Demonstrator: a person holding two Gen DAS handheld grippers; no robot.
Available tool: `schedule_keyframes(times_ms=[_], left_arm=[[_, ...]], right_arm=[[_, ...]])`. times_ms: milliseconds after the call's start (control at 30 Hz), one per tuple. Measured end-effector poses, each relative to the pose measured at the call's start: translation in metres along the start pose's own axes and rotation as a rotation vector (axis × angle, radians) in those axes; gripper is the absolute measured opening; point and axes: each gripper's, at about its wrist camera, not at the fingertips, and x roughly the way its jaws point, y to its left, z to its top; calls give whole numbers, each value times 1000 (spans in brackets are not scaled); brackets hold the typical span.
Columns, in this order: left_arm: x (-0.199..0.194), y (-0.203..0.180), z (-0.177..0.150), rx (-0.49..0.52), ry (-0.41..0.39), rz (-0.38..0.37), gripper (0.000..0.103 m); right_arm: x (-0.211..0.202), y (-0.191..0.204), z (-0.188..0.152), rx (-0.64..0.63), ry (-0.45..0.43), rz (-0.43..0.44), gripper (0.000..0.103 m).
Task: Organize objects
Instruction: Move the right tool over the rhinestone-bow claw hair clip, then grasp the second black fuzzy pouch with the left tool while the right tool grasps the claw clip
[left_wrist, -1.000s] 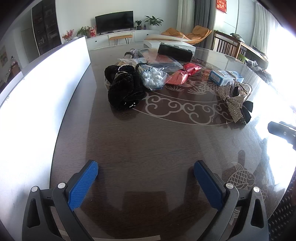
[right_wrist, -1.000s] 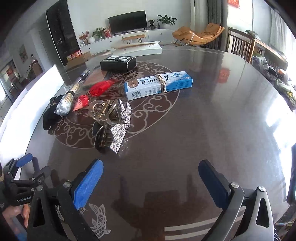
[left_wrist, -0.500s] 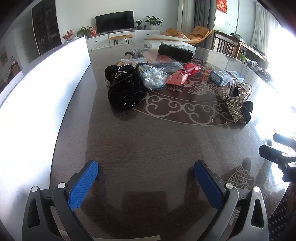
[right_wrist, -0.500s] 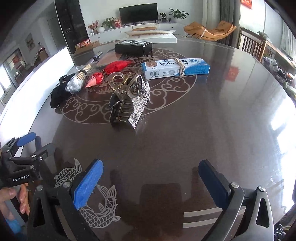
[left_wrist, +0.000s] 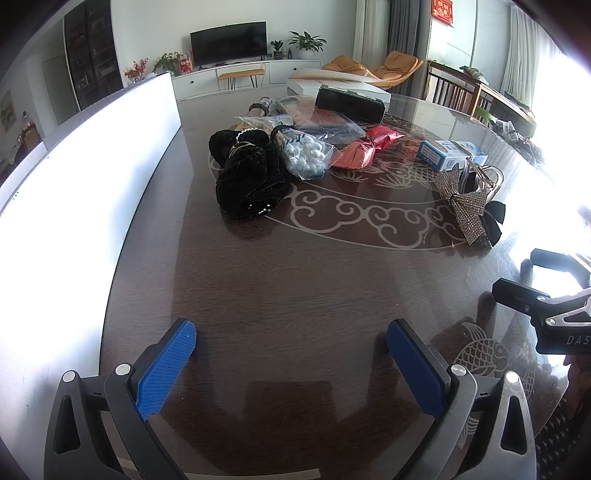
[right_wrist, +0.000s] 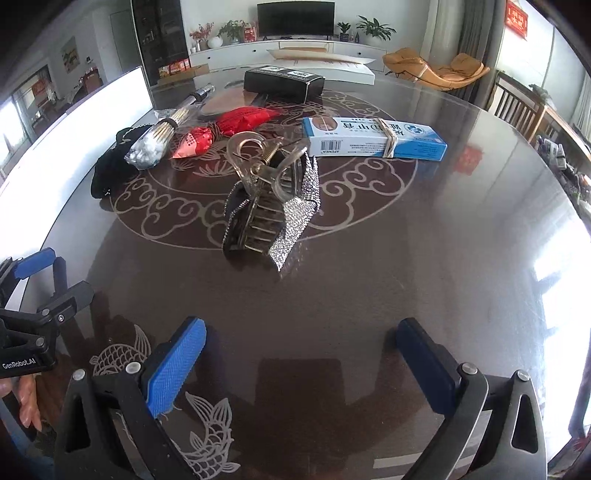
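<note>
I have brought my right gripper (right_wrist: 299, 354) closer to the rhinestone hair claw (right_wrist: 269, 210) on the table (right_wrist: 424, 258), both it and my left gripper (left_wrist: 291, 354) spread wide and empty, so pickup looks next.

My tongs (right_wrist: 301, 363): blue ribbed pads, black frames. Bench (right_wrist: 369, 280) dark brown, pale scroll and fish pattern. Hair clip (right_wrist: 273, 206) silver glitter. Box (right_wrist: 373, 138) blue-white. Wrappers (right_wrist: 221, 127) red. Fuzzy cloth (left_wrist: 247, 177) black.

left tool (left_wrist: 291, 354) spread wide, empty, above dark table (left_wrist: 295, 288); black velvet scrunchie (left_wrist: 247, 177) ahead.
</note>
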Motion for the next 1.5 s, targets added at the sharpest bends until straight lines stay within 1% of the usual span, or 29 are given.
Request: schedule_keyframes(times_ms=[267,333,400,433,467,533,567,633,667,700,733,767,833,867,900,933,967,1033,1067,1133,1233,1267,1300,1333,1367,1400,1433,1500], left_arm=[[0,0,0,0,0,0,103],[0,0,1,2,1,-2,103],[3,1,5,7,19,-5,103],[4,2,12,1,15,-1,103],[2,5,19,-11,-11,7,103],[0,14,43,-60,-62,23,103],[1,19,55,-89,-76,16,103],[10,29,77,-137,-77,-6,103],[18,34,87,-154,-66,-5,102],[26,36,93,-159,-54,-2,99],[35,38,99,-157,-34,4,92],[44,38,103,-148,-9,13,88],[58,39,106,-132,21,21,82],[63,40,107,-131,28,13,73],[67,41,108,-127,38,14,68],[67,38,107,-103,21,35,55],[67,35,106,-81,11,39,40],[65,32,102,-68,12,29,32],[62,31,98,-75,13,6,31],[51,28,86,-89,20,-19,30],[29,17,60,-75,42,-54,31],[22,13,52,-68,52,-66,33],[15,11,43,-60,59,-76,34],[9,8,35,-50,64,-87,41],[5,7,29,-38,70,-92,55],[3,6,26,-31,76,-93,63],[2,6,23,-23,80,-91,75],[0,4,22,-1,59,-76,76]], right_arm=[[4,-3,5,-7,-56,0,103],[5,-3,6,-7,-56,0,103],[5,-3,6,-9,-59,1,103],[5,-3,5,-10,-60,2,103],[4,-3,5,-10,-61,3,103],[5,-2,5,-11,-62,2,103],[5,-2,5,-11,-62,2,103],[5,-2,5,-11,-62,2,103],[5,-2,5,-11,-62,2,103],[5,-2,5,-11,-62,2,103],[5,-2,5,-11,-62,2,103],[5,-2,5,-11,-62,3,103],[5,-2,5,-11,-62,2,103],[5,-2,5,-10,-62,2,103],[5,-2,5,-10,-63,2,103],[5,-2,5,-10,-63,2,103],[5,-2,5,-10,-63,2,103],[6,-2,5,-10,-63,2,103],[6,-2,5,-10,-63,2,103],[5,-2,5,-9,-64,1,103],[5,-4,4,-5,-65,-2,103],[5,-4,4,-3,-66,-2,103],[5,-4,4,-3,-66,-2,103],[5,-4,4,-4,-66,-2,103],[6,-4,4,-3,-66,-2,103],[6,-4,4,-3,-66,-2,103],[5,-4,4,-3,-66,-2,103],[5,-4,4,-3,-67,-1,103]])
